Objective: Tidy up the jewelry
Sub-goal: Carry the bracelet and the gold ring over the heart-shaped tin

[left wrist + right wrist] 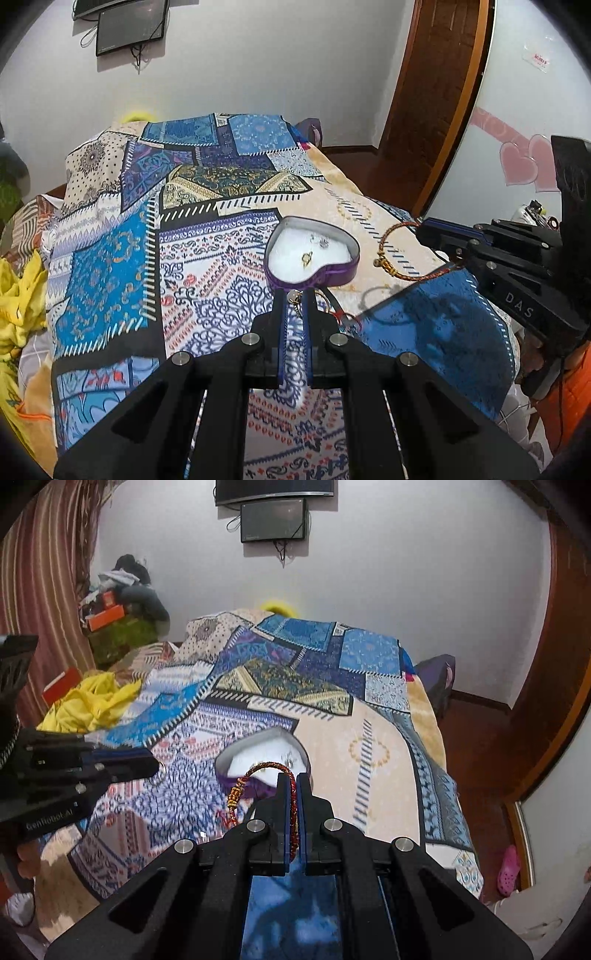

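So both tongs are pinched nearly shut on something small, which is where it gets dicey. The left tongs (295, 297), low centre of their own view, are clamped on a small pale bead charm with a thin chain (294, 295), just short of the purple heart-shaped tin with the white lining (334, 275). A gold ring (307, 257) and a little sparkly piece already sit inside the tin.

The right tongs (292, 786) are closed on a red and gold braided cord bracelet (271, 766), which arches up past the tips. That loop hangs loose, so I reckon it could snag on the tin's rim and drag it across the patchwork bedspread (207, 266). The charm is held only at the very tips, so a small wobble might drop it onto the busy pattern, where it'd be hard to find.
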